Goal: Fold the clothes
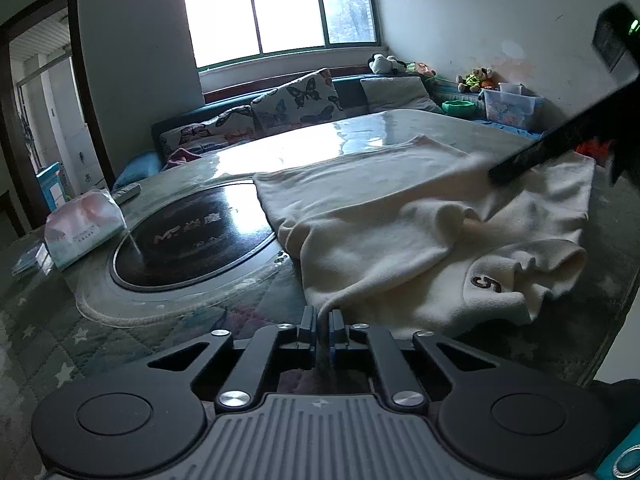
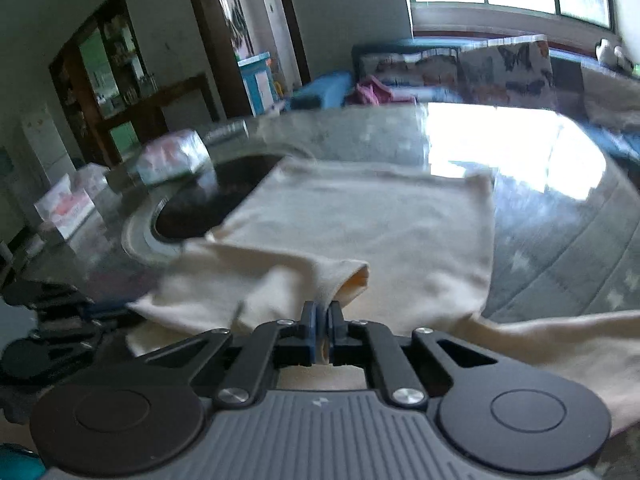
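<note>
Glass-topped tabletop is carrying a cream shirt, lying partly over the dark round inset. Left tool is pinching the shirt's near edge. Right tool is clenching a cream sleeve fold. Tissue pack is sitting beside the inset.

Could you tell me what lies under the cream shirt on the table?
The cream shirt rests on the glossy table, and its left edge overlaps the black round inset. Whatever else sits beneath the fabric is covered and cannot be seen.
</note>
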`<state>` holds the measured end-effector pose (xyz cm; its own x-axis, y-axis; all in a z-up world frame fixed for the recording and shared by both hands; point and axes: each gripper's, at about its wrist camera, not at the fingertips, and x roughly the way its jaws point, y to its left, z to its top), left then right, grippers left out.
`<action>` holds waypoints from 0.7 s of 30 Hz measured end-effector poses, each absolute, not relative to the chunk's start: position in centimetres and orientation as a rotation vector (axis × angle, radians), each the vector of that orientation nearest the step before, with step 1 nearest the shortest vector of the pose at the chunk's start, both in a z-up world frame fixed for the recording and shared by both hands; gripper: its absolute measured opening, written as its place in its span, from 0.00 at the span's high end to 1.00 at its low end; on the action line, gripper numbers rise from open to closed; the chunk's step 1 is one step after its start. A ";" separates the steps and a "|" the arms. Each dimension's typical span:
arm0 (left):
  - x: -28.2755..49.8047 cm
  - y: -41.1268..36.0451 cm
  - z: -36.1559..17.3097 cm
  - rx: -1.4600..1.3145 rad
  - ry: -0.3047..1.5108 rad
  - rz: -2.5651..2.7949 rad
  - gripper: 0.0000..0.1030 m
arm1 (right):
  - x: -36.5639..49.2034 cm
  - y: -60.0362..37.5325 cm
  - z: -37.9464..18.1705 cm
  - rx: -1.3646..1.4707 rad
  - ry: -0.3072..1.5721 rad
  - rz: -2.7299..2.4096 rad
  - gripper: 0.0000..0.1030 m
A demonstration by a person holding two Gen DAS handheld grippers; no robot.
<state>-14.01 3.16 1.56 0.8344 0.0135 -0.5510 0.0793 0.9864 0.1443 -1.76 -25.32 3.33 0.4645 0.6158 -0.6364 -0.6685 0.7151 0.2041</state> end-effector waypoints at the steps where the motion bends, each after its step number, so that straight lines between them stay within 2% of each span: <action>1: -14.1 3.2 1.6 0.162 0.581 -0.036 0.94 | -2.1 -25.6 4.0 -0.079 0.733 0.790 0.96; 7: -14.3 3.4 1.6 0.161 0.585 -0.039 0.95 | -2.9 -26.8 3.5 -0.084 0.784 0.740 0.96; 11: -14.6 3.6 1.9 0.166 0.579 -0.055 0.95 | -2.4 -26.8 1.7 -0.105 0.847 0.718 0.90; 16: -15.1 4.0 2.3 0.181 0.598 -0.098 0.95 | -2.5 -26.1 3.3 -0.173 0.747 0.726 0.82; 21: -14.7 4.8 3.6 0.149 0.601 -0.125 0.95 | -1.6 -24.5 3.2 -0.173 0.730 0.787 0.82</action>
<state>-14.69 4.79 3.63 0.8175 -0.0738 -0.5712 0.1604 0.9817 0.1027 -1.58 -24.49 3.15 0.4783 0.5836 -0.6562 -0.6978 0.7063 0.1196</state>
